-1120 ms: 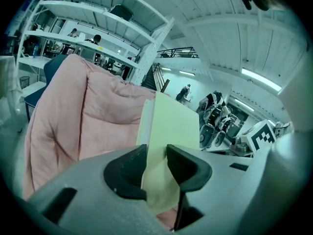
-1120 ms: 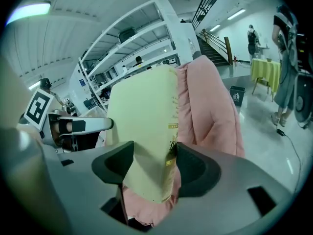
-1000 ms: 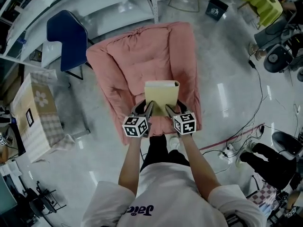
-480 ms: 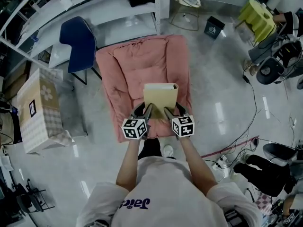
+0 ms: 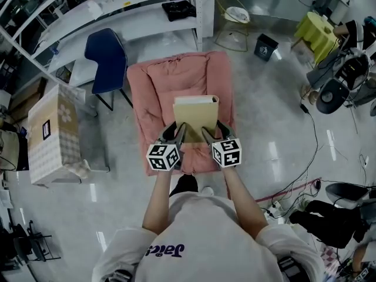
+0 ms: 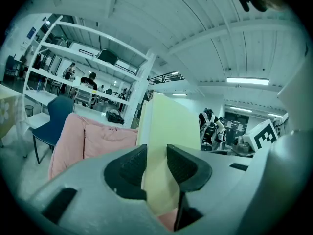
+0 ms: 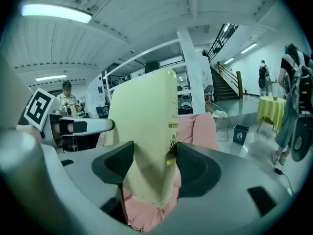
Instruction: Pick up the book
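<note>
The left gripper [image 5: 176, 133] and right gripper [image 5: 213, 133] are each pinching the near edge of the yellow book [image 5: 195, 111], which is stretching away toward 12 o'clock, lifted above the pink cushion [image 5: 158, 84], with neither hand sitting nearer

Matt book [image 5: 195, 113], cloth cushion [image 5: 170, 81]

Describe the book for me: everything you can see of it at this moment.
The book is pale yellow and thick, with a plain cover and a little print near one edge. It is closed, cover facing up, and held over the pink cushion, apparently clear of it. The left gripper and the right gripper each clamp its near edge, one towards each corner. Nothing else touches it.
</note>
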